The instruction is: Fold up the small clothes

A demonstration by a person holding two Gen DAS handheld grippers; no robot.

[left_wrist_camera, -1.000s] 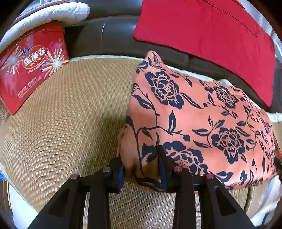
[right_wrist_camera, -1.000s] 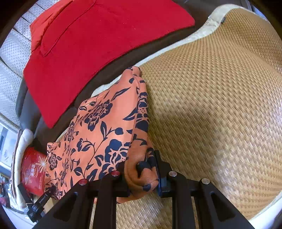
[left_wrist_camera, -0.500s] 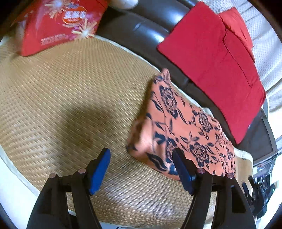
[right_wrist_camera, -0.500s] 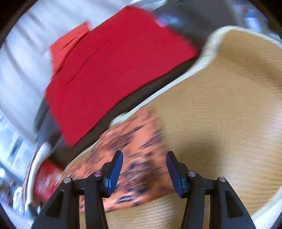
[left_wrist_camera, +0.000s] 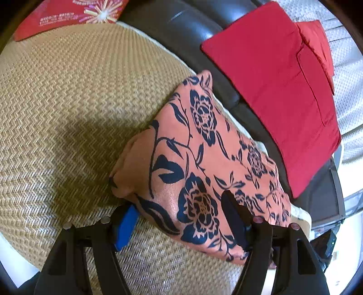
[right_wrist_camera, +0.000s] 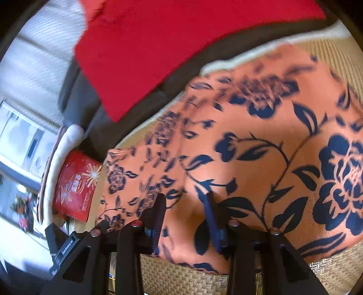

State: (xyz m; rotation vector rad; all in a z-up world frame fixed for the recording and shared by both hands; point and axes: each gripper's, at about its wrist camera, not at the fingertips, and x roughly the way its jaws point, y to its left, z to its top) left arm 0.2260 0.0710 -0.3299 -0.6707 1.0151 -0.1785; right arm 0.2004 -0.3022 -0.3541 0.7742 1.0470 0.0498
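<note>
A folded orange garment with a dark blue flower print [left_wrist_camera: 199, 163] lies on the woven straw mat [left_wrist_camera: 68, 113]. My left gripper [left_wrist_camera: 179, 217] is open, its blue-padded fingers straddling the garment's near folded edge. In the right wrist view the same garment [right_wrist_camera: 261, 147] fills the frame. My right gripper [right_wrist_camera: 185, 215] is open and low over the cloth, holding nothing.
A red cloth [left_wrist_camera: 272, 79] lies on the dark sofa back [left_wrist_camera: 177, 29] beyond the mat. A red snack bag [left_wrist_camera: 68, 13] sits at the mat's far left and shows in the right wrist view [right_wrist_camera: 74, 186]. The other gripper's black body [left_wrist_camera: 326, 245] shows at the right.
Both grippers let go of the garment's corners and opened. The garment now lies folded on the mat. Both grippers then moved back in over its edges.
</note>
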